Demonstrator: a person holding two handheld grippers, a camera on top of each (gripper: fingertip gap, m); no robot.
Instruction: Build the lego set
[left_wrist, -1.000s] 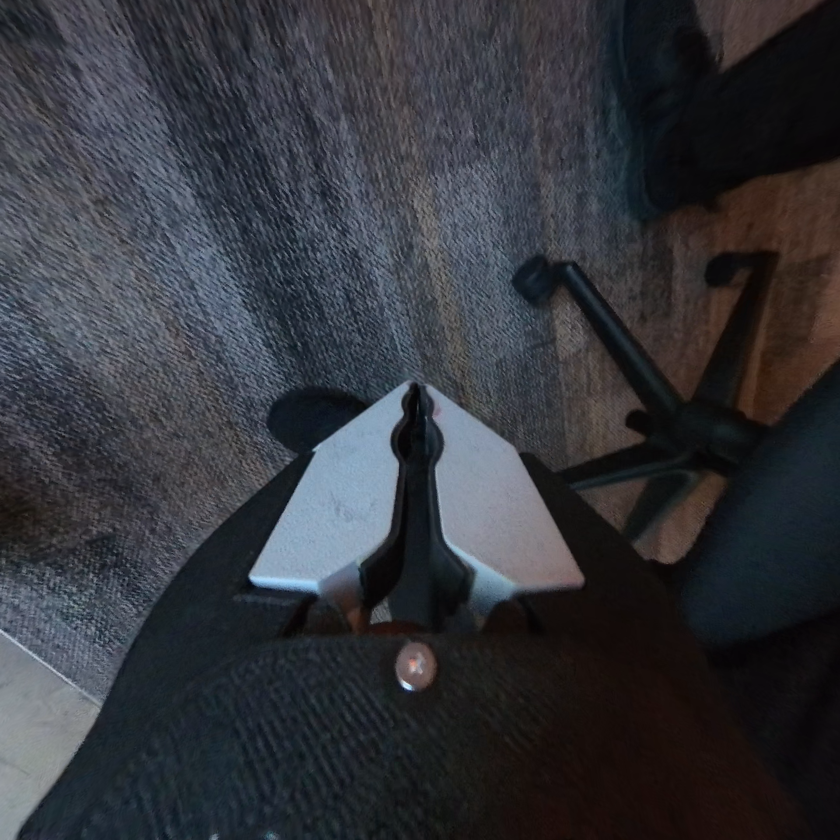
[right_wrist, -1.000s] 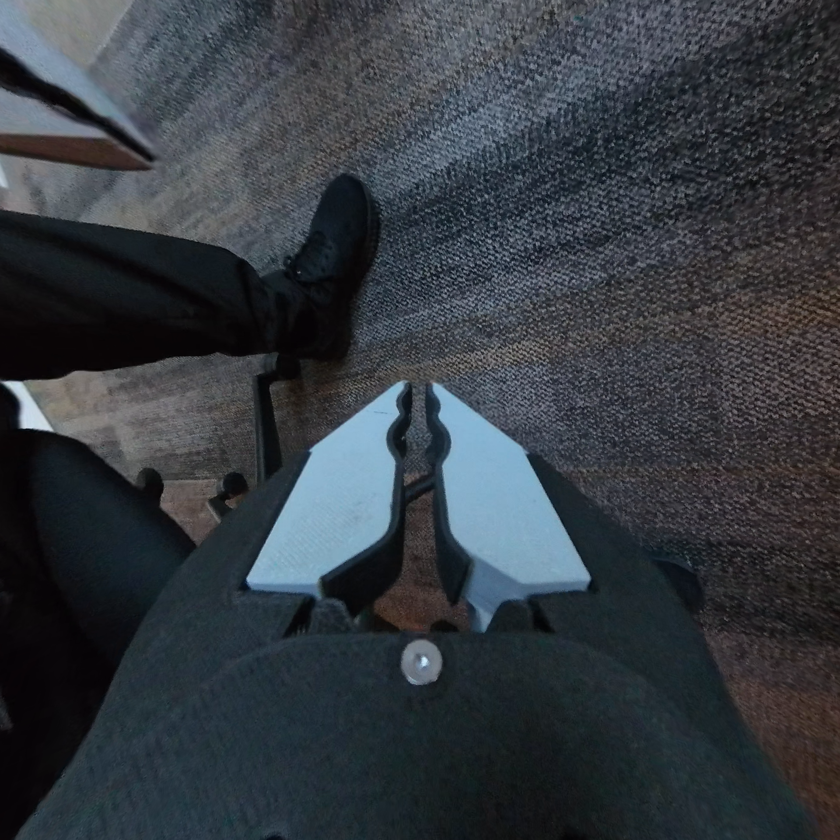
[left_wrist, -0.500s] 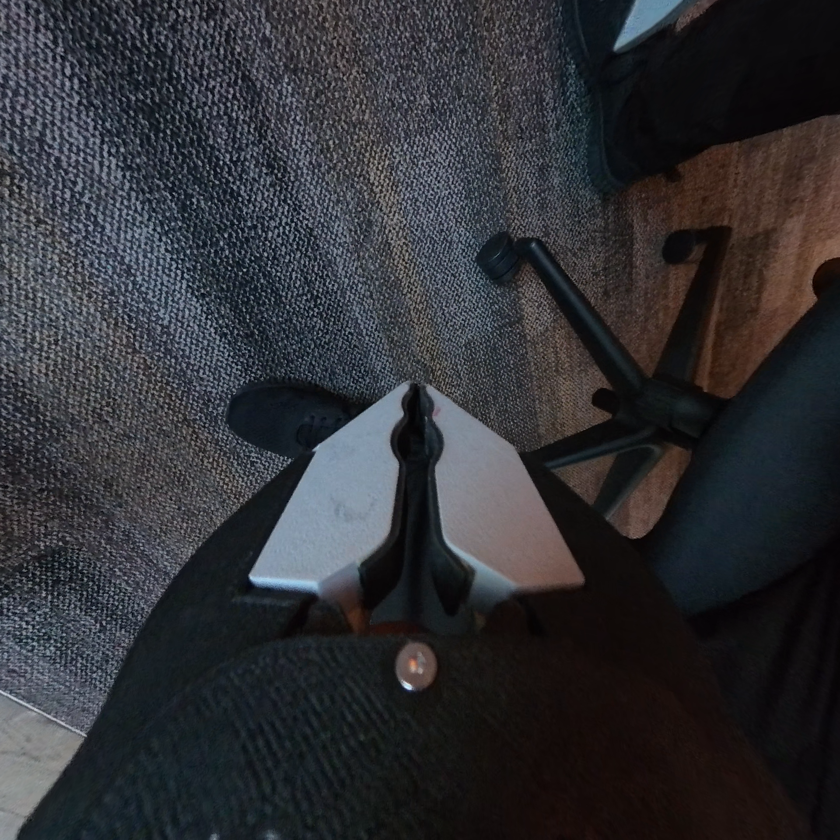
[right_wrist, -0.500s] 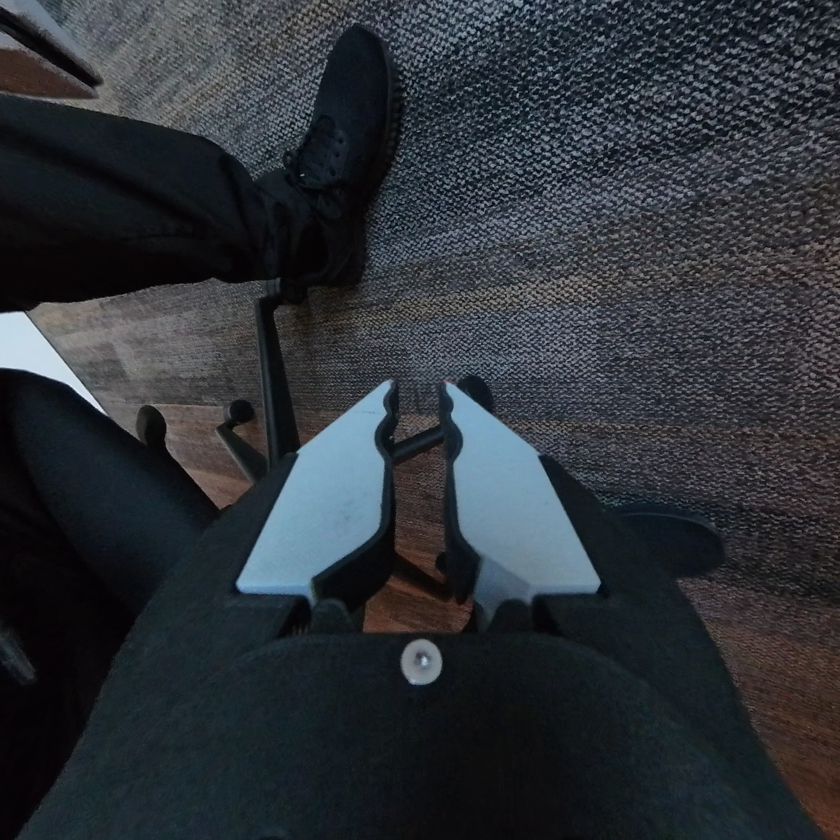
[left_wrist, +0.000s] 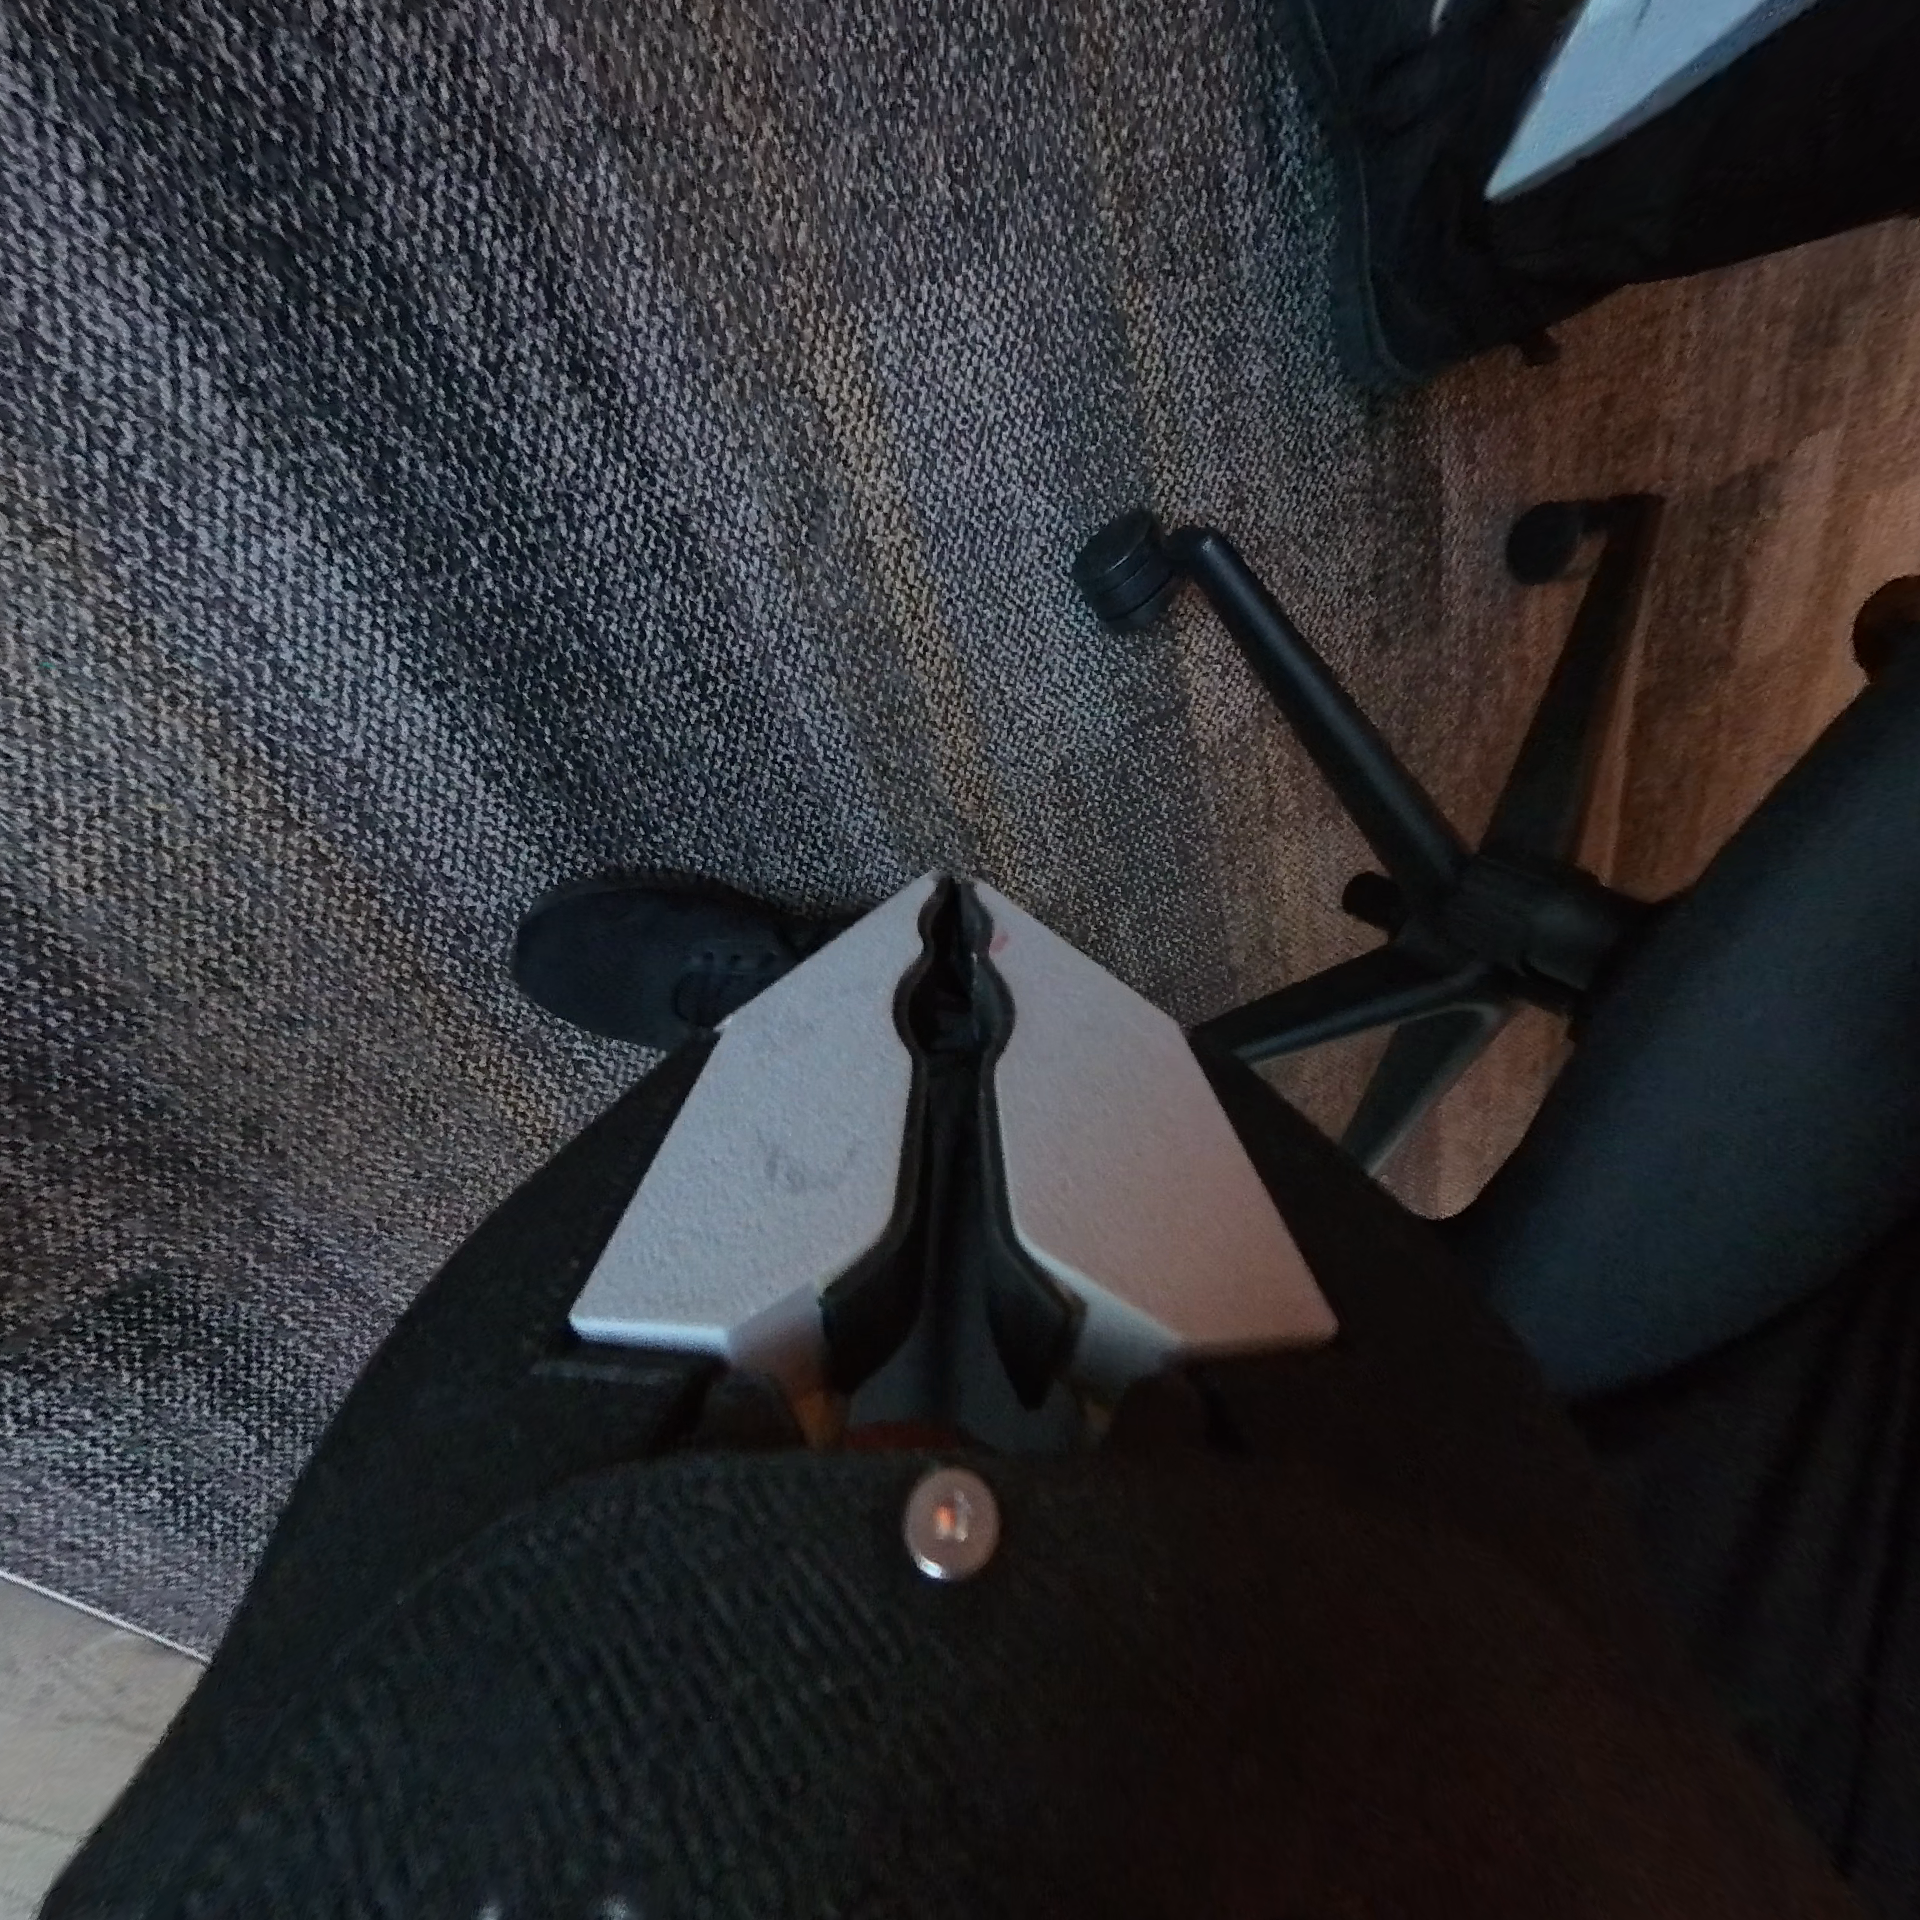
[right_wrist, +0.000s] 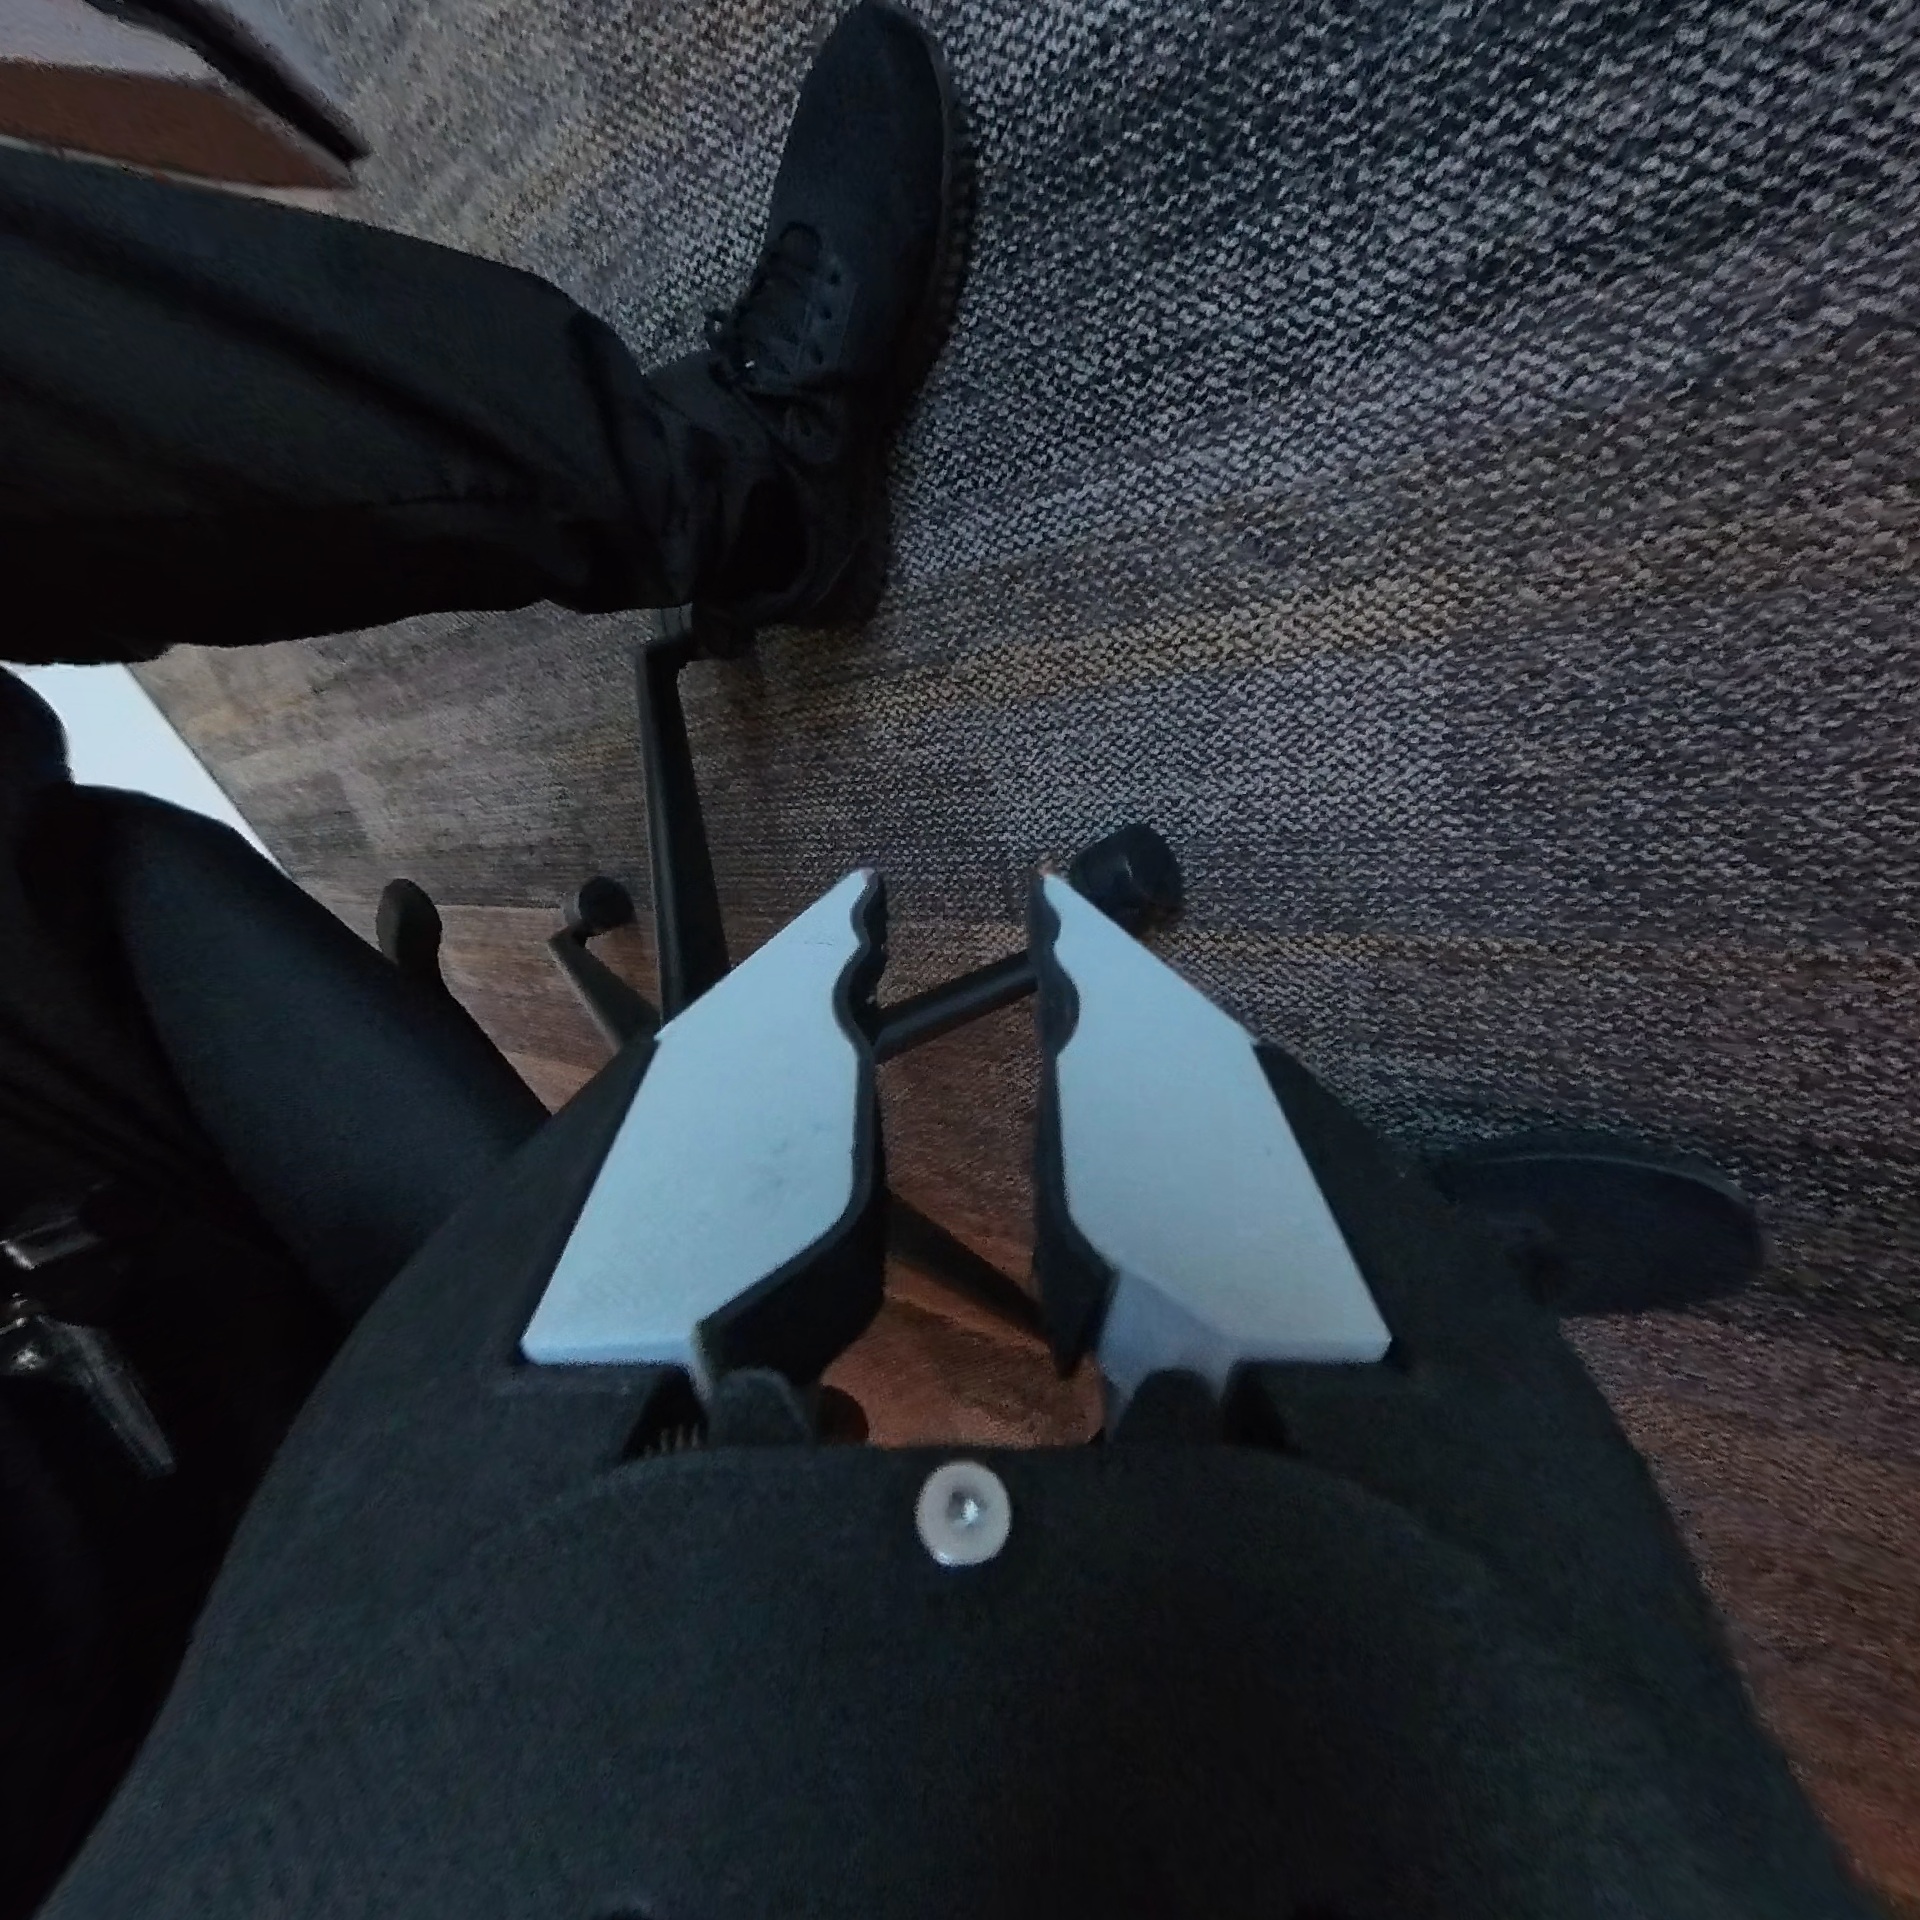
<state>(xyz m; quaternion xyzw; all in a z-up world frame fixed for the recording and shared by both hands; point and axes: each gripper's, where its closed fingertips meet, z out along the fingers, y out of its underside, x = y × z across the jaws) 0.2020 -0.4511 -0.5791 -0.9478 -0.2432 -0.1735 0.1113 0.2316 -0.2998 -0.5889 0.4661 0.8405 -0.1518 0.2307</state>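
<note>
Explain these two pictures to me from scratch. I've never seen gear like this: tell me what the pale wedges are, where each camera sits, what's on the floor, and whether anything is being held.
There is no robot here. A person holds a two-finger gripper in each hand, and each gripper carries a wide-angle camera that looks forward along its own fingers. The pale wedges are those fingers.

In the left wrist view, the left gripper points down at grey carpet. Its fingers are closed together with nothing between them.

In the right wrist view, the right gripper has its fingers apart, holding nothing; only floor and a chair leg show through the gap.

Below lie the black star-shaped base of an office chair with castors, a strip of wood-look floor, and the person's black shoe and dark trouser leg. A second dark shoe shows beside the left fingers.
</note>
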